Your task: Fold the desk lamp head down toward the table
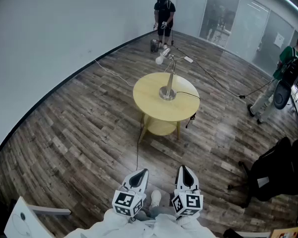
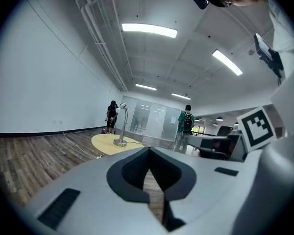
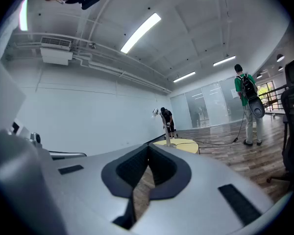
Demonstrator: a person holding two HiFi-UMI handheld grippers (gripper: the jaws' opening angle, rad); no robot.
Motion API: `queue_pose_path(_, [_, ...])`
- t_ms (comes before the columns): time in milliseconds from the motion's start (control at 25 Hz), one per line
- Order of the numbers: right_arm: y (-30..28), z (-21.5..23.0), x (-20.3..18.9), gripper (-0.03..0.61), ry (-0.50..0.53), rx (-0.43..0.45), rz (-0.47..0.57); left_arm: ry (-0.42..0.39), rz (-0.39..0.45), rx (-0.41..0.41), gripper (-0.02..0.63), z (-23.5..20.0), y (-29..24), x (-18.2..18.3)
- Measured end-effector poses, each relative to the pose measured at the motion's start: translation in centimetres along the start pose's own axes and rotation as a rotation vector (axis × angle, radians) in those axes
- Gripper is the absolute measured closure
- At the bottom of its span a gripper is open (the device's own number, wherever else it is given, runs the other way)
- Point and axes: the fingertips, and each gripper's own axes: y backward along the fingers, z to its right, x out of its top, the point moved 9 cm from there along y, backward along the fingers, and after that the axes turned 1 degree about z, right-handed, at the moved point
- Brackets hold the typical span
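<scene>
Desk lamp (image 1: pixel 170 78): likely stiff-jointed, base-heavy; I'd grip behind the lamp head (image 1: pixel 160 59). Left gripper (image 1: pixel 140 172) and right gripper (image 1: pixel 184 168) closed, empty.

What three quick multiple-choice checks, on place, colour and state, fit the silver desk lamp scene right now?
1. The silver desk lamp stands:
A on the round yellow table
B on a shelf
C on a windowsill

2. The standing person at the right edge wears a top that is:
A red
B green
C white

3. The lamp head is:
A lying on the tabletop
B detached
C raised high above the base

Answers:
1. A: its base sits mid-tabletop.
2. B: the top is plainly green in the head view.
3. C: the head sits atop the upright stem, not yet folded down.
</scene>
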Motion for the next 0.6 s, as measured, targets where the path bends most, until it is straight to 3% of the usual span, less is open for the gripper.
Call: queue_pose_path(600, [-12.4,7.3,2.5,0.566,-0.02,0.099,-0.001,-0.014,0.004,0.035,0.615,-2.1,-13.8,2.6])
